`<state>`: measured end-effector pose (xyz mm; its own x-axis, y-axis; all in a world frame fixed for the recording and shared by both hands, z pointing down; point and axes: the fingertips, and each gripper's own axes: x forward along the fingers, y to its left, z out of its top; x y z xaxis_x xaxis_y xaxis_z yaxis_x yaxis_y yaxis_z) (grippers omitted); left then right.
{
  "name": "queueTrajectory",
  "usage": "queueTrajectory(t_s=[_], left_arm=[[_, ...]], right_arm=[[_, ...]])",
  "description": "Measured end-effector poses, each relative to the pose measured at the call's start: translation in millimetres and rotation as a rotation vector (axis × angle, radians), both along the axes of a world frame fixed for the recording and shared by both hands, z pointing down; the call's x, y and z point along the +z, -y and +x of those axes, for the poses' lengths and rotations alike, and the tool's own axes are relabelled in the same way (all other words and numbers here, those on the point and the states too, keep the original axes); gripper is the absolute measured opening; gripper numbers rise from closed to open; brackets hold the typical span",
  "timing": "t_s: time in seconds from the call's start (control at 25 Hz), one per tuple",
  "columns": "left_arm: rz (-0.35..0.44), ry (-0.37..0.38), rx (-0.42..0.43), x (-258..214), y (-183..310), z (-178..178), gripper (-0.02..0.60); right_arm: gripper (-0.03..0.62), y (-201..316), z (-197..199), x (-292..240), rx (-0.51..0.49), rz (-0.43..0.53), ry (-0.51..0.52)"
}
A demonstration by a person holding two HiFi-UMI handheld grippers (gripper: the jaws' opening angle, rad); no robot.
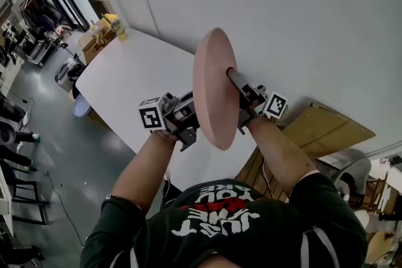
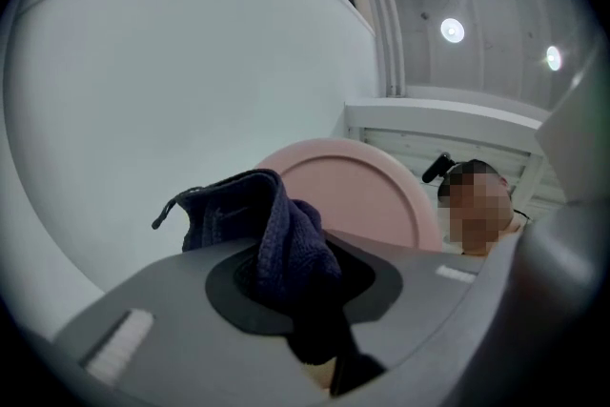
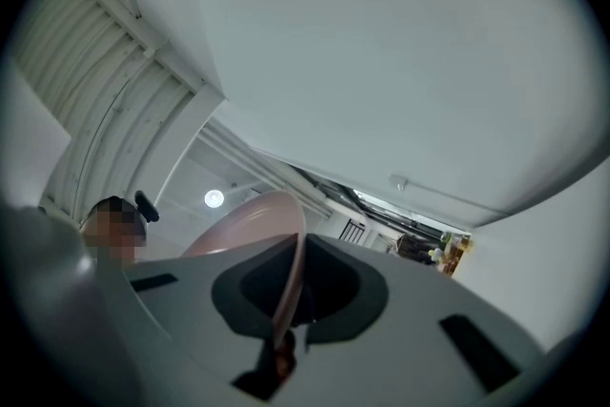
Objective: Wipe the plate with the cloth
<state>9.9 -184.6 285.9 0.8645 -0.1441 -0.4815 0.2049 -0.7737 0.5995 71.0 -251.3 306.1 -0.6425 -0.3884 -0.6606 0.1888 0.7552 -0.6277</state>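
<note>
1. The right gripper point(image 3: 284, 338) is clamping its jaws on the rim of the pink plate point(image 3: 250, 226).
2. The plate is standing edge-on, rising up and leftward out of the jaws.
3. A round ceiling lamp point(image 3: 213, 198) is glowing just left of the plate.
4. A white wall point(image 3: 381, 52) is filling the upper field; yellow bottles point(image 3: 457, 254) are standing far off at right.
</note>
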Motion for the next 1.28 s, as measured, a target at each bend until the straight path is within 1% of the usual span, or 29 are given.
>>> queueTrajectory(t_s=[0.12,0.28,0.48,0.64,0.8,0.92,1.0,1.16,1.28], left_arm=[[-0.008,-0.009,-0.046,-9.1,16.0,-8.0,0.084],[0.007,-0.045,-0.063,-25.2,20.2,-20.7,0.084],[0.036,-0.098,-0.022,-42.6,6.3,-38.1,0.084],[0.070,-0.118,0.017,-53.2,-12.0,-41.4,0.084],[0.105,-0.143,0.080,-59.0,-35.4,-42.6,0.084],[0.109,-0.134,0.133,-51.6,-52.3,-35.5,0.084],[0.098,-0.118,0.161,-41.8,-58.5,-27.5,0.084],[0.059,-0.067,0.180,-20.2,-59.0,-8.9,0.084],[0.057,-0.027,0.193,-8.9,-60.4,5.7,0.084]], right_arm=[[0.014,-9.3,-6.4,3.7,-0.027,0.011,-0.030],[0.014,-14.0,-6.0,15.0,-0.026,0.010,-0.074],[0.014,-6.3,1.1,34.0,0.006,-0.015,-0.110],[0.014,5.0,20.4,44.4,0.060,-0.032,-0.125],[0.014,16.3,37.4,46.2,0.115,-0.048,-0.125],[0.014,24.2,48.4,43.4,0.152,-0.062,-0.108],[0.014,29.5,53.3,38.2,0.167,-0.064,-0.095],[0.014,36.4,57.0,24.9,0.181,-0.058,-0.075],[0.014,33.9,52.9,17.1,0.166,-0.050,-0.056]])
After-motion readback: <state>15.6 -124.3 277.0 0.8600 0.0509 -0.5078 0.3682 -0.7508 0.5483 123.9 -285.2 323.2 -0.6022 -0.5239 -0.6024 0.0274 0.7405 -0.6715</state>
